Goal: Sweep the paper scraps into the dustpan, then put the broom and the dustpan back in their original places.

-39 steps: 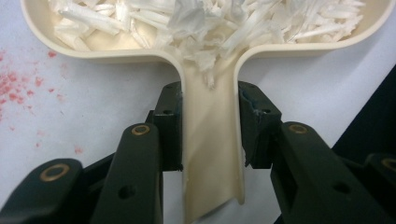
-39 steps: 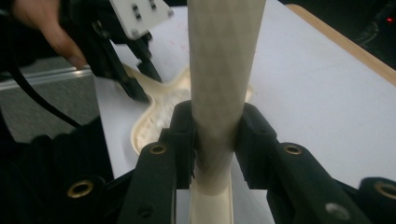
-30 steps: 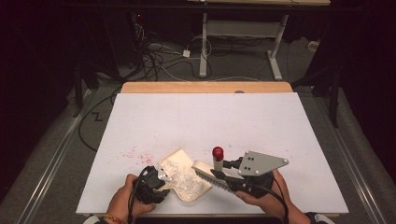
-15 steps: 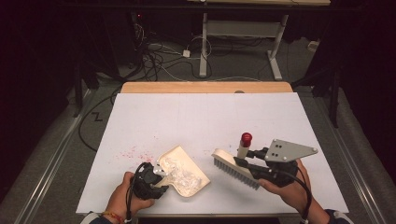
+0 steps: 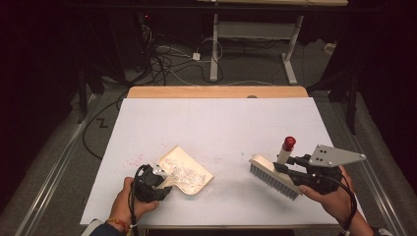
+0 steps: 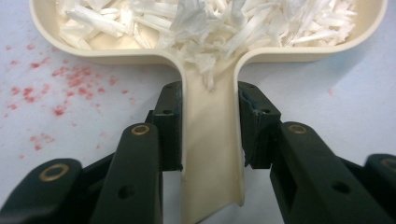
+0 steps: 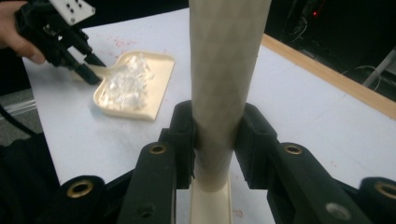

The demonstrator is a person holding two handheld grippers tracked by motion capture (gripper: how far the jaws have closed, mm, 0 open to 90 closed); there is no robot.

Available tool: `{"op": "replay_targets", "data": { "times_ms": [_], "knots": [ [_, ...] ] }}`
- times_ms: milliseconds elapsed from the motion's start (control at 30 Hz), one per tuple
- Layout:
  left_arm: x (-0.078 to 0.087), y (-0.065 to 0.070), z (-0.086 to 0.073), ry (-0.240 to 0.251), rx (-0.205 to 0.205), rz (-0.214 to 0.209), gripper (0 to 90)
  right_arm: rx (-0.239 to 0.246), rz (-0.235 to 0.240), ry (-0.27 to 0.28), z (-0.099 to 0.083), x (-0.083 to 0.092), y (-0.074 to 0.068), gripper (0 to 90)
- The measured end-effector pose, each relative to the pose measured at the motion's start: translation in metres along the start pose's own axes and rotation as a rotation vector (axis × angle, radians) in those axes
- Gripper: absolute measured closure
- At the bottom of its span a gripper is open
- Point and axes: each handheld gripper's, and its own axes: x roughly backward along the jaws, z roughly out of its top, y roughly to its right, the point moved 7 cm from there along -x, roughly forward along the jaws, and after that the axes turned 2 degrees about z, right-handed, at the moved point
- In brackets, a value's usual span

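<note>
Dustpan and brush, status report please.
Left gripper shut on dustpan handle. Right gripper shut on brush handle. White shreds in pan. Nothing between them on table.

Your dustpan point(image 5: 189, 172) lies on the table point(image 5: 216, 123) toward its near left, with the paper shreds point(image 5: 184, 173) heaped in it and its handle running back to your left gripper point(image 5: 156, 181) at the near edge. Your brush point(image 5: 274, 175) sits well apart to its right, bristles down toward the table, its handle rising from your right gripper point(image 5: 295, 167). Specks point(image 5: 135, 160) lie on the table just left of the dustpan.
</note>
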Motion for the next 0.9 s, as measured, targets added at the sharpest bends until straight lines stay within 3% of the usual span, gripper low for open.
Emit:
{"op": "replay_targets", "data": {
  "times_ms": [200,300,500,600,800,900],
  "knots": [
    [0.000,-0.012,-0.001,0.018,0.056,0.035,62.8,-0.001,0.039,-0.018,-0.008,0.013,0.002,71.1],
    [0.002,-0.022,-0.001,0.042,0.110,0.046,62.8,-0.005,0.086,-0.019,-0.008,0.022,0.000,71.1],
    [0.001,-0.043,0.002,0.084,0.208,0.100,62.8,-0.040,0.118,-0.050,-0.017,0.032,0.007,71.1],
    [0.000,-0.054,0.005,0.099,0.240,0.134,62.8,-0.050,0.129,-0.074,-0.022,0.031,0.011,71.1],
    [-0.004,-0.069,0.008,0.122,0.313,0.163,62.7,-0.045,0.132,-0.123,-0.028,0.022,0.015,71.1],
    [-0.005,-0.073,0.010,0.128,0.326,0.189,62.7,-0.038,0.115,-0.140,-0.032,0.017,0.016,71.0]
  ]
}}
